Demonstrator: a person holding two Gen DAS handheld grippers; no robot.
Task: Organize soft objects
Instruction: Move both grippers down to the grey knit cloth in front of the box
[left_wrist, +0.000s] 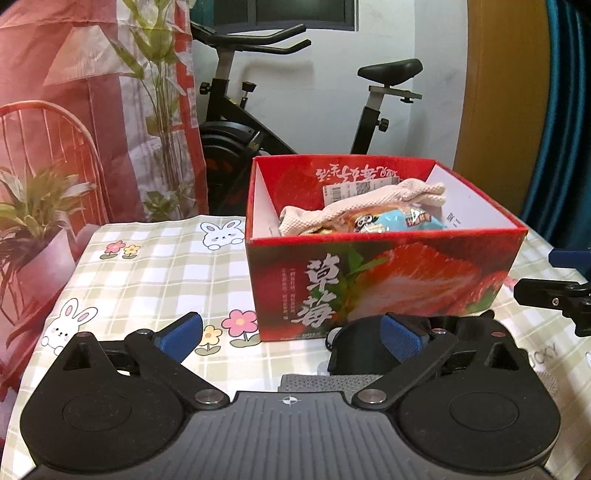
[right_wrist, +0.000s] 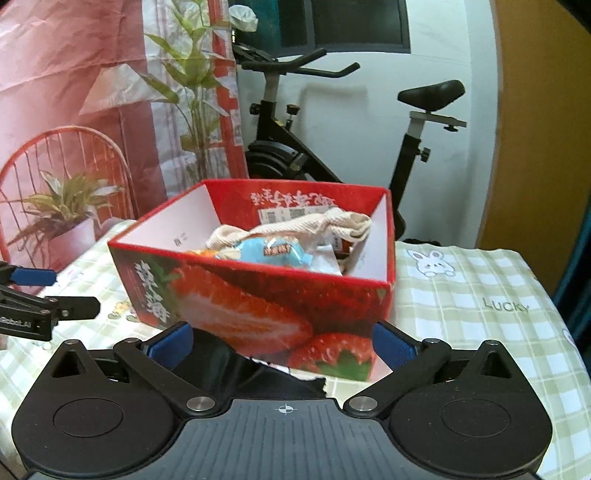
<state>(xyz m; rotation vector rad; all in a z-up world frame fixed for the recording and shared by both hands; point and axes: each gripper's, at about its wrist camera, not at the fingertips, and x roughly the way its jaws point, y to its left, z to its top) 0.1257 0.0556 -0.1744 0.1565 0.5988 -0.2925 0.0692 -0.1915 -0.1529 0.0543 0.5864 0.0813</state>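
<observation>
Box: a red cardboard strawberry box (left_wrist: 384, 273), glossy print of cut strawberries and white Chinese characters outside, plain white inner walls, open top, rectangular with crisp edges; it stands on the table and is the landmark for all below.
Cloth: a cream knitted cloth (left_wrist: 369, 206) with a waffle-like weave lies crumpled inside the box, draped over the other contents and rising near the rim.
Packet: a pale blue shiny snack packet (left_wrist: 399, 221) with a cartoon panda, puffy and crinkled, sits in the box, partly under the cloth.
Table cover: a checked green-and-white tablecloth (left_wrist: 155, 273), smooth, printed with rabbits and flowers, spreads under and around the box.
Left gripper (left_wrist: 291, 338): on the near side of the box, jaws spread wide, blue ribbed pads bare, nothing between them; a dark soft item (left_wrist: 354, 350) lies on the cloth just before the box near its right pad.
Right gripper (right_wrist: 282, 345): near the box's front corner, jaws spread wide, pinching nothing; dark fabric (right_wrist: 229, 365) lies low between the fingers.
Background: a black exercise bike (left_wrist: 258, 122) stands behind the box.
</observation>
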